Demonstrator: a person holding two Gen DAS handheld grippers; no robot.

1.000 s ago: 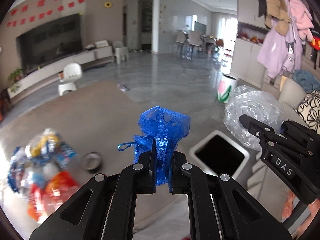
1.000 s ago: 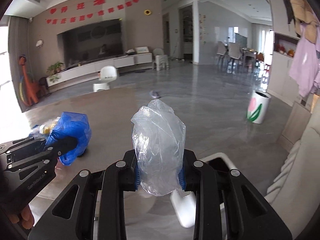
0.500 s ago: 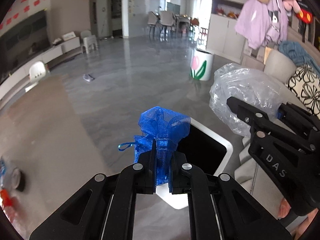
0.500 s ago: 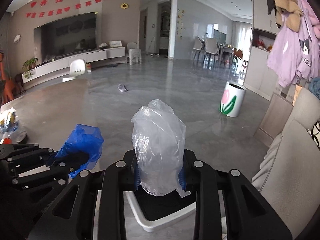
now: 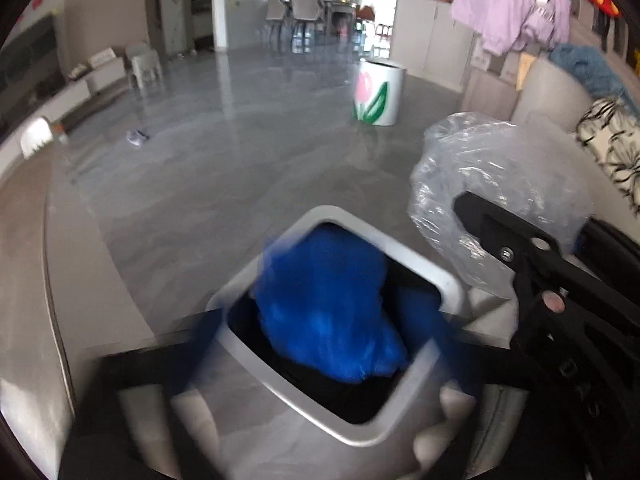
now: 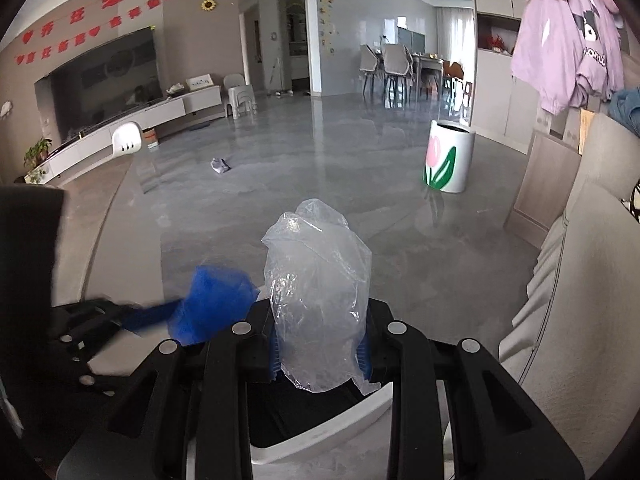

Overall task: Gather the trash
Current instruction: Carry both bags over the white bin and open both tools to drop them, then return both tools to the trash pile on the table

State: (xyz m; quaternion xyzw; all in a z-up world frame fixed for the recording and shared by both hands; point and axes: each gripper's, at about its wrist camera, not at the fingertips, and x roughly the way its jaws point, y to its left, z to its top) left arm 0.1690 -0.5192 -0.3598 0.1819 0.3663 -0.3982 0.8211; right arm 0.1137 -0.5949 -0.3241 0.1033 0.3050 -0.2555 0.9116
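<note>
My left gripper [image 5: 320, 352] is smeared by motion blur, its fingers only dark streaks, and the blue mesh bag [image 5: 328, 304] over the bin [image 5: 436, 276] is blurred too. I can't tell whether it touches the bin's inside. My right gripper [image 6: 320, 356] hides most of the bin's opening.

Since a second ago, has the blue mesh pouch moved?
Yes. The blue mesh pouch has left the left gripper's opening jaws and dropped into the white square bin.

Blue mesh bag [image 5: 328, 304], white bin [image 5: 416, 264]
</note>
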